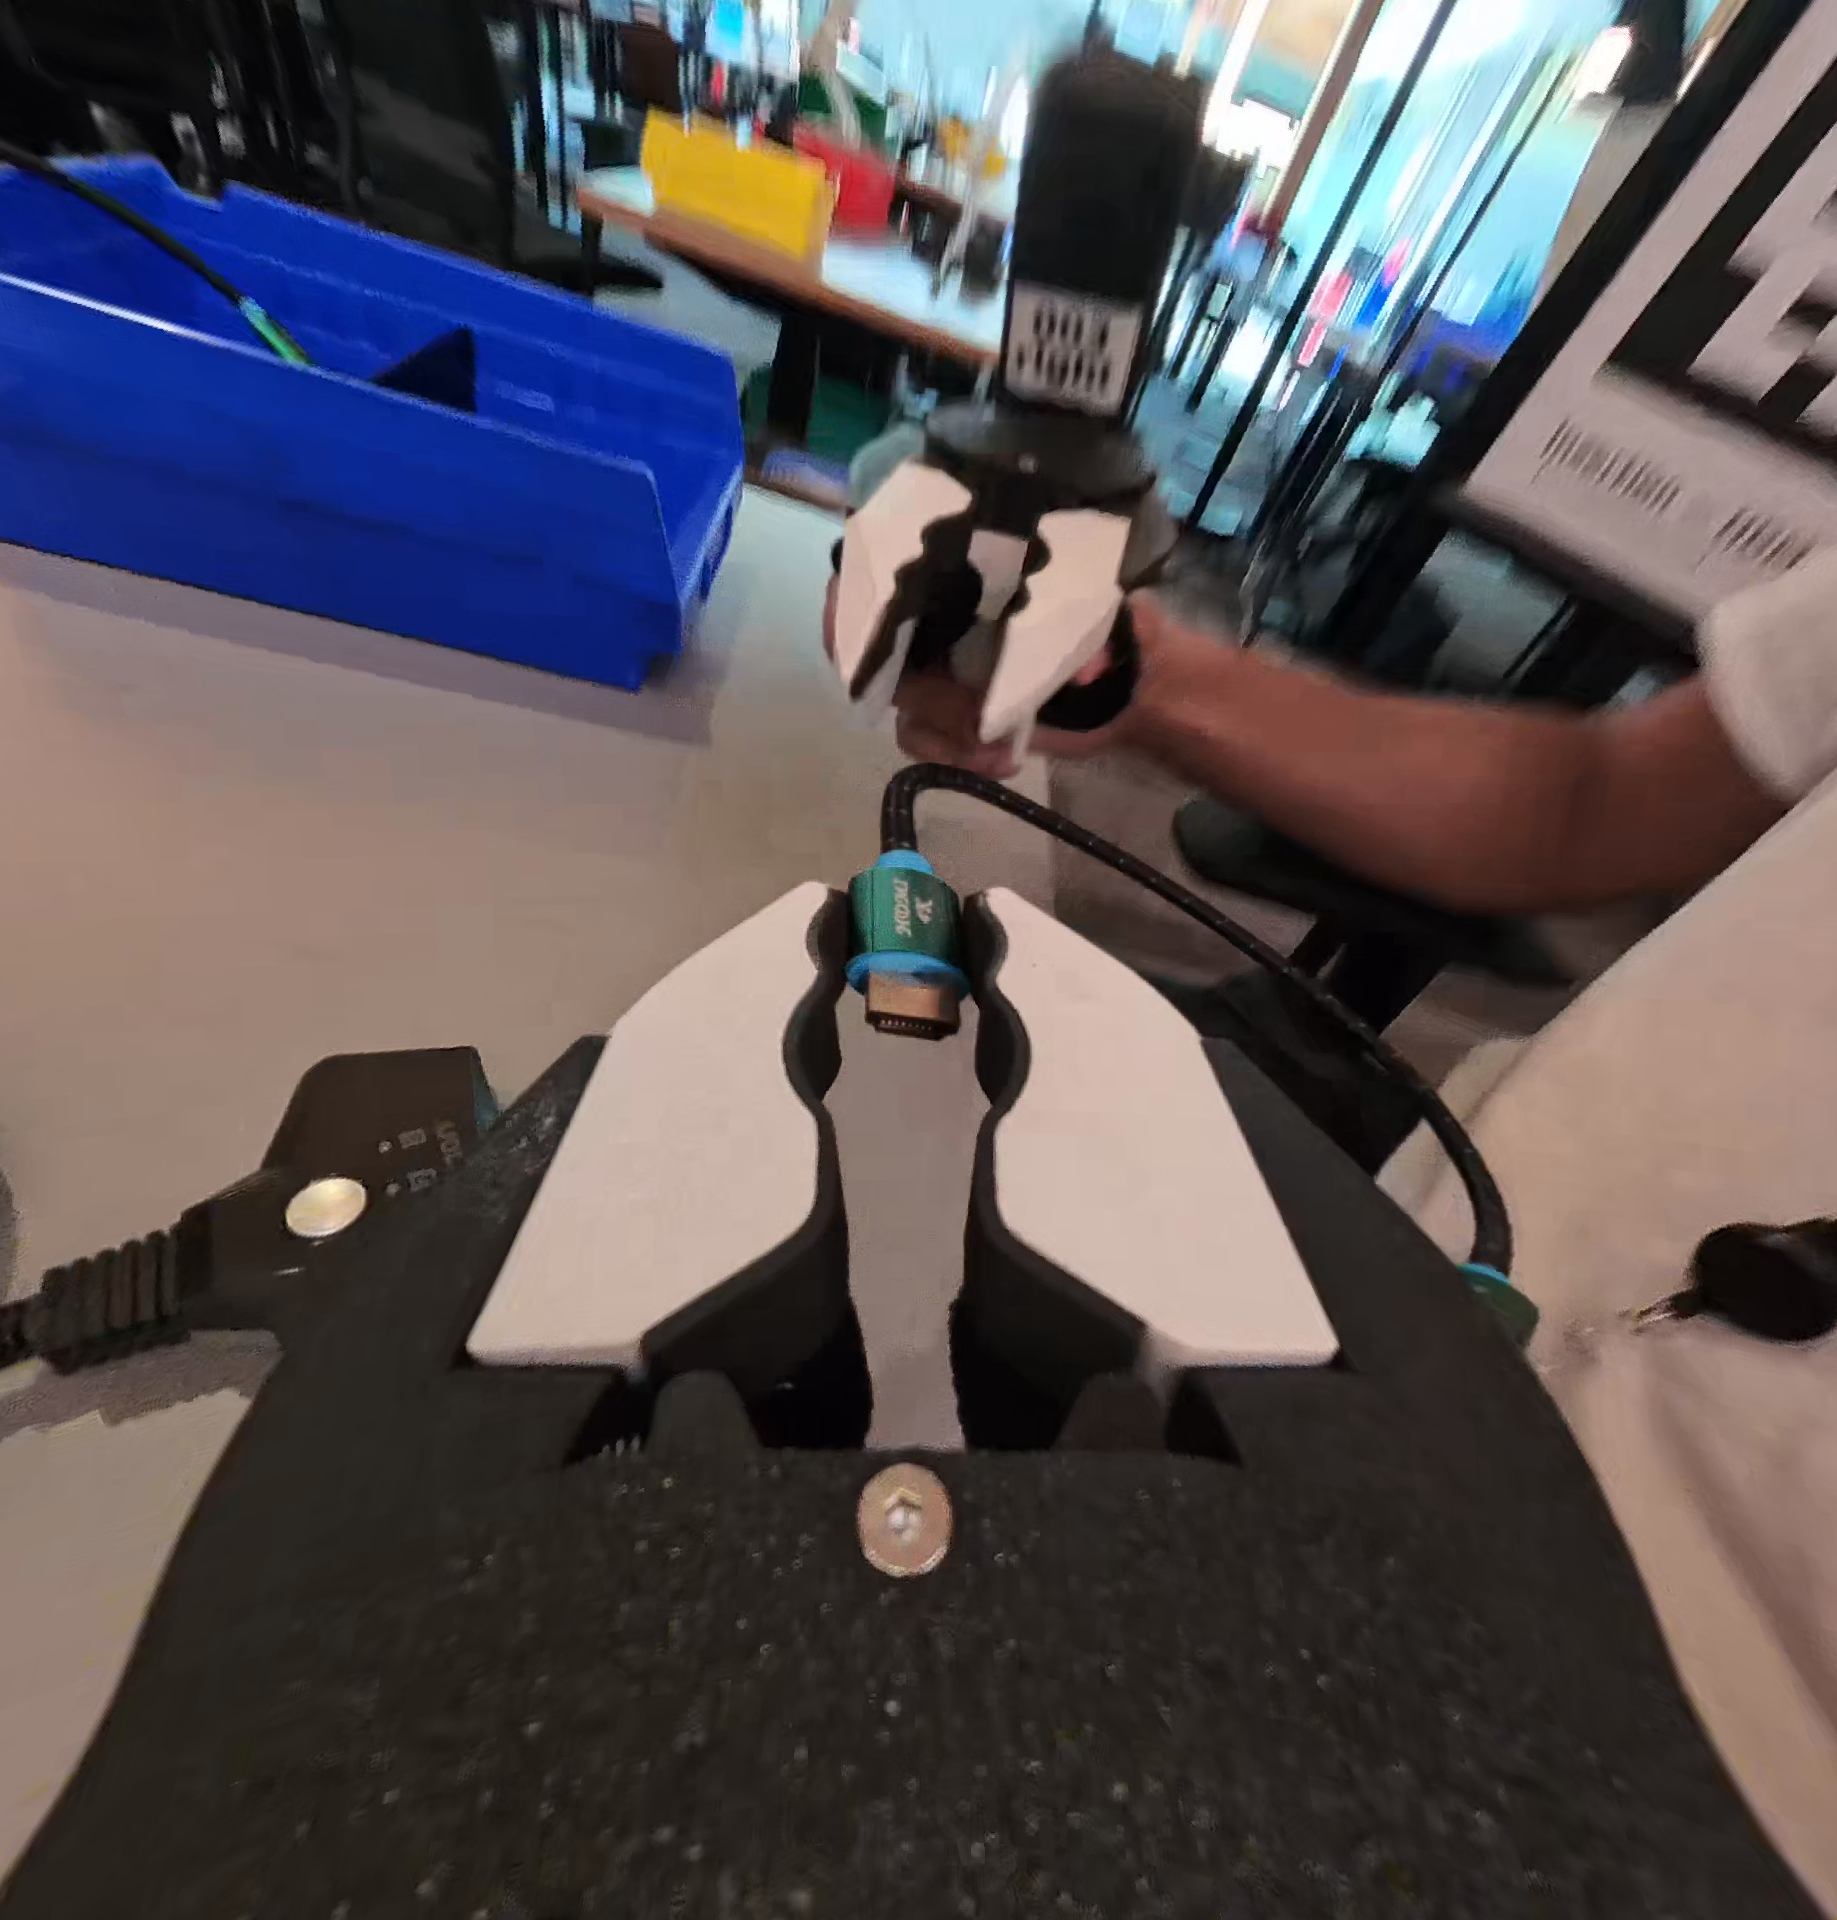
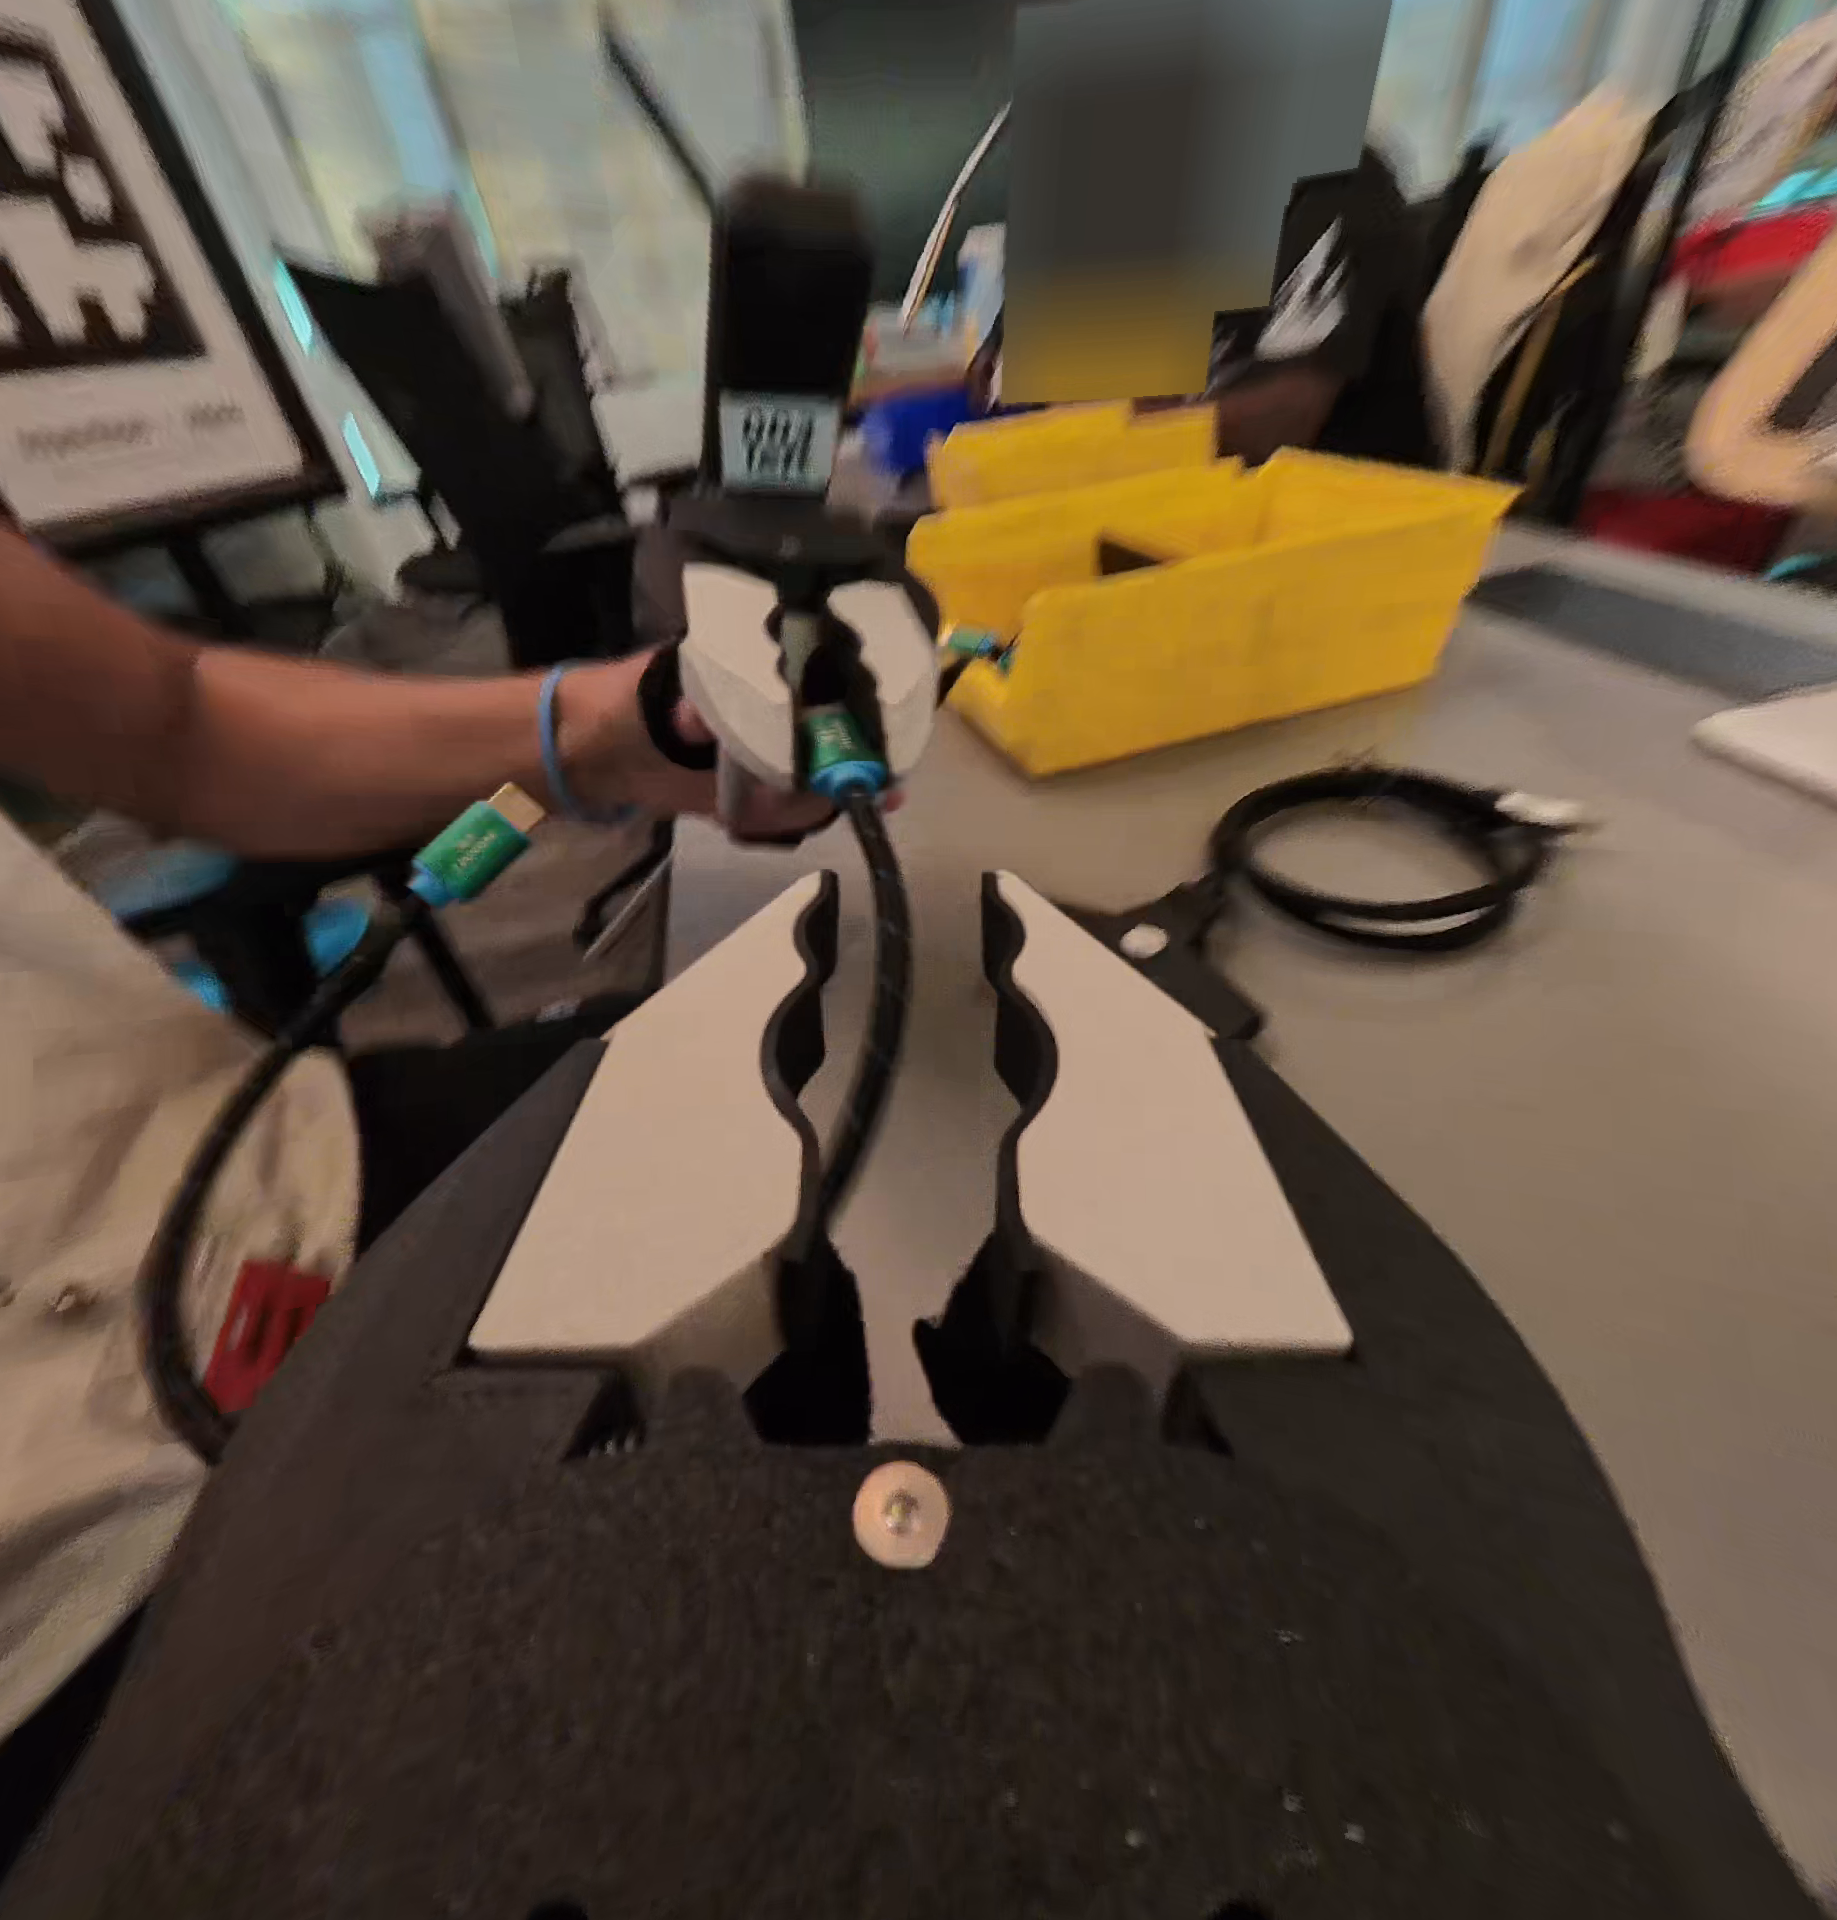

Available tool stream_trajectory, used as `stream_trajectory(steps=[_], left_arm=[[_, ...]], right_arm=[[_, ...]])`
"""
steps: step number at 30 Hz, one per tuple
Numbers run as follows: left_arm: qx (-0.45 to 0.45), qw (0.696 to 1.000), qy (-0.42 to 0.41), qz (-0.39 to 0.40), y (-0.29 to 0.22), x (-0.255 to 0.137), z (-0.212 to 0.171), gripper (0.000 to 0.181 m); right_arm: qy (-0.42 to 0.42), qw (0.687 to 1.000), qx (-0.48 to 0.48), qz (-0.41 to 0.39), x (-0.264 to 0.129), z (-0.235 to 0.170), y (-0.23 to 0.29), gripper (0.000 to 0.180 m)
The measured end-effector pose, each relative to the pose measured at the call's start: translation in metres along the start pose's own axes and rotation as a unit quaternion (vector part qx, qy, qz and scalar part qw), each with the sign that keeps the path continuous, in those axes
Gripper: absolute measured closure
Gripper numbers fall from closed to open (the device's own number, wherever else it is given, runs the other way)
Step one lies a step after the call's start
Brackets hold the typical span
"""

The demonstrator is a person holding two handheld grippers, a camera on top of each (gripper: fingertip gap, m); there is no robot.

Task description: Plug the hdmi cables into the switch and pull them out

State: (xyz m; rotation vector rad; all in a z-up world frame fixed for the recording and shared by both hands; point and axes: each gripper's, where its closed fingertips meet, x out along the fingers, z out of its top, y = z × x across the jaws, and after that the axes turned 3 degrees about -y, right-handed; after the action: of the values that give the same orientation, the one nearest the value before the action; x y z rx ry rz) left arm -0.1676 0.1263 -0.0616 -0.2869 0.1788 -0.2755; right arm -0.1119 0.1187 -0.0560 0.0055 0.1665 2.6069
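My left gripper (image 1: pixel 903 902) is shut on a green HDMI plug (image 1: pixel 898 935), whose metal tip points back toward the camera. Its black braided cable (image 1: pixel 1153 883) arcs off to the right. In the right wrist view the same plug (image 2: pixel 839 748) sits in the left gripper (image 2: pixel 841 767), and the cable (image 2: pixel 883 997) runs down between my right gripper's fingers, untouched. My right gripper (image 2: pixel 909 883) is open; it also shows in the left wrist view (image 1: pixel 940 717), held above the table. The cable's other green plug (image 2: pixel 475 840) hangs free at the left. The black switch (image 1: pixel 374 1143), with a lead plugged in, lies at my lower left.
A blue bin (image 1: pixel 322 468) with a cable in it stands at the far left. A yellow bin (image 2: pixel 1205 644) stands at the back of the grey table (image 2: pixel 1516 1143), with a coiled black cable (image 2: pixel 1381 862) lying in front of it. A person's arms and light shirt are close by. The grippers' ends are close to 6 cm from one another. The black switch (image 1: pixel 374 1143) is about equally far from each gripper, around 15 cm.
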Motion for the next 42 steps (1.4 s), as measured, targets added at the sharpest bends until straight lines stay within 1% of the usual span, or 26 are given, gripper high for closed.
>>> stream_trajectory(steps=[2, 3, 4, 6, 8, 9, 11, 13, 18, 23, 24, 25, 30, 33, 37, 42], left_arm=[[-0.036, 0.998, -0.057, -0.021, 0.001, -0.016, 0.015, 0.159], [-0.052, 0.995, -0.084, -0.033, 0.000, -0.023, 0.023, 0.159], [-0.065, 0.991, -0.106, -0.044, -0.001, -0.029, 0.029, 0.159], [-0.081, 0.986, -0.134, -0.061, -0.003, -0.032, 0.035, 0.159], [-0.087, 0.983, -0.142, -0.075, -0.007, -0.025, 0.037, 0.159], [-0.086, 0.983, -0.140, -0.079, -0.010, -0.020, 0.036, 0.159], [-0.077, 0.985, -0.130, -0.082, -0.015, -0.012, 0.032, 0.159], [-0.069, 0.986, -0.127, -0.082, -0.018, -0.009, 0.031, 0.159], [-0.050, 0.989, -0.114, -0.076, -0.022, -0.002, 0.025, 0.159], [-0.030, 0.992, -0.103, -0.067, -0.025, 0.006, 0.021, 0.159], [-0.023, 0.993, -0.098, -0.062, -0.024, 0.007, 0.020, 0.159], [-0.013, 0.994, -0.094, -0.056, -0.023, 0.008, 0.018, 0.159], [0.013, 0.996, -0.075, -0.036, -0.020, 0.010, 0.012, 0.159], [-0.003, 0.996, -0.071, -0.050, -0.022, 0.011, 0.011, 0.160], [-0.031, 0.994, -0.071, -0.082, -0.030, 0.015, 0.011, 0.159], [-0.048, 0.992, -0.069, -0.097, -0.033, 0.018, 0.009, 0.159]], right_arm=[[-0.060, 0.997, 0.009, -0.037, -0.022, 0.021, -0.019, 0.153], [-0.076, 0.995, 0.015, -0.056, -0.031, 0.027, -0.028, 0.154], [-0.073, 0.995, 0.019, -0.071, -0.036, 0.027, -0.035, 0.156], [-0.020, 0.998, 0.011, -0.066, -0.024, 0.009, -0.031, 0.156], [0.014, 0.999, 0.001, -0.030, 0.006, -0.005, -0.010, 0.151], [0.012, 1.000, 0.000, -0.014, 0.021, -0.005, 0.002, 0.148], [-0.034, 0.999, 0.004, 0.002, 0.040, 0.011, 0.019, 0.149], [-0.070, 0.997, 0.016, 0.005, 0.045, 0.025, 0.024, 0.149], [-0.089, 0.994, 0.050, 0.024, 0.046, 0.029, 0.029, 0.150], [-0.069, 0.995, 0.064, 0.035, 0.047, 0.024, 0.031, 0.156], [-0.063, 0.995, 0.070, 0.045, 0.046, 0.023, 0.033, 0.162], [-0.057, 0.994, 0.081, 0.049, 0.046, 0.022, 0.033, 0.165], [-0.062, 0.989, 0.119, 0.060, 0.045, 0.020, 0.033, 0.161], [-0.071, 0.988, 0.122, 0.065, 0.045, 0.021, 0.033, 0.159], [-0.091, 0.989, 0.099, 0.061, 0.043, 0.027, 0.034, 0.160], [-0.067, 0.994, 0.068, 0.061, 0.041, 0.020, 0.035, 0.160]])
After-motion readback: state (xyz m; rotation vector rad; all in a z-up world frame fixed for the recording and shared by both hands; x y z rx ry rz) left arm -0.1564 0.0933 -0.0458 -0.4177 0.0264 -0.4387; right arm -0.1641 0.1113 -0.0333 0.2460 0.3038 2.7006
